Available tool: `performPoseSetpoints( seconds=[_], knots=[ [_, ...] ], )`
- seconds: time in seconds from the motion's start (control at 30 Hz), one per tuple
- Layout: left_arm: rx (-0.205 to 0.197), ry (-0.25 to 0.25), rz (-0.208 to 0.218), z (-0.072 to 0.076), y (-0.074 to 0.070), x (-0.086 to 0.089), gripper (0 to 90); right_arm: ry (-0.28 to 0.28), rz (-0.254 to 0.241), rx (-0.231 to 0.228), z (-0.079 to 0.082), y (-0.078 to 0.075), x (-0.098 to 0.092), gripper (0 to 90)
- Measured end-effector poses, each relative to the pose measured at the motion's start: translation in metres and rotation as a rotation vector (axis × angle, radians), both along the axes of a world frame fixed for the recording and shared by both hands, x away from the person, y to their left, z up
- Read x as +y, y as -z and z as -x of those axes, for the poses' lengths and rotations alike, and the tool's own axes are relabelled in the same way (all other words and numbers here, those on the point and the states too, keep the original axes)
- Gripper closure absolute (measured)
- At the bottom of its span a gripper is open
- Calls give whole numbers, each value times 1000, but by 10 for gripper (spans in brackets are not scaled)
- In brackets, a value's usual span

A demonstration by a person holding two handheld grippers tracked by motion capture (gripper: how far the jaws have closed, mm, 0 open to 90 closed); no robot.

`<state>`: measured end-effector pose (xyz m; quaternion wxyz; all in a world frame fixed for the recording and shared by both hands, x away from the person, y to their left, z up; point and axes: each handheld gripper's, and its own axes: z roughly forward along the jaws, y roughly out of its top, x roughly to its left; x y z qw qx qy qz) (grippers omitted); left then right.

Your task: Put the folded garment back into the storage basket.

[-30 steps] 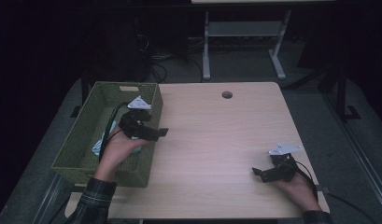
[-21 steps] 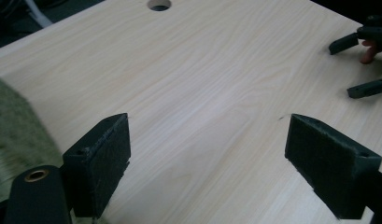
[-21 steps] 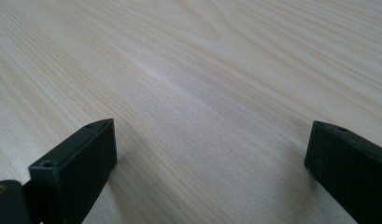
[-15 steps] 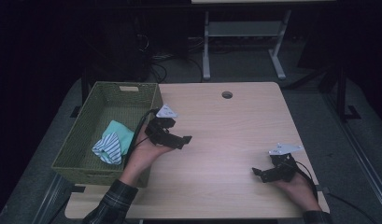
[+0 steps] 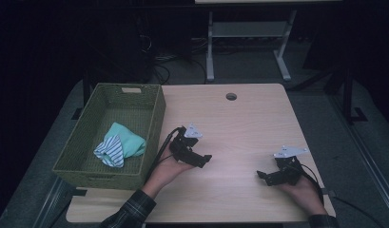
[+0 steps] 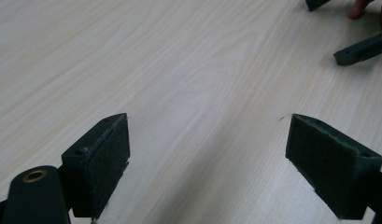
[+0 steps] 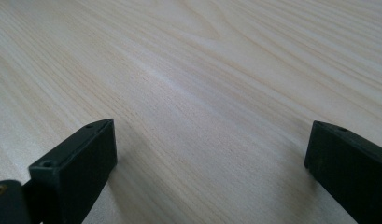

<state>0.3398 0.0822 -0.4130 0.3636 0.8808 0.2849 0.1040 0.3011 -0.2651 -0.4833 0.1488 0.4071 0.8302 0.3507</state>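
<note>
Cloth [image 5: 121, 148], teal with a striped piece folded against it, sits bundled on the floor of the green woven basket [image 5: 156, 118] at the left of the high view, and that looks like the reason both tools are idle: the load reads as dropped off. Moving right, the left gripper [image 5: 205, 160] hangs over bare bench [image 5: 239, 128] just past the basket's near right corner, jaws spread wide with nothing between them; its own view shows the two pads standing apart over plain wood grain. Far right, low in the frame, the right gripper [image 5: 261, 176] rests by the bench's front edge, jaws also parted and empty, parked out of the way.

Against the frame a second back, the left hand was down inside the basket over the cloth; half a second back it had cleared the rim; now it is farther out toward mid-bench. The right gripper has not budged.
</note>
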Motion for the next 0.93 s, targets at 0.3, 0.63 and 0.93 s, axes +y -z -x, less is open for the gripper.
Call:
performPoseSetpoints(
  seconds=[0.3,0.63,0.93],
  knots=[
    [22,-8,-22,0,32,-2,134,-1,0,-1,0,0,0,20],
    [54,-3,-88,-2,54,-3,134,-7,0,-2,0,0,0,20],
    [16,2,-67,1,58,-1,127,-11,0,-4,0,0,0,20]
  ],
)
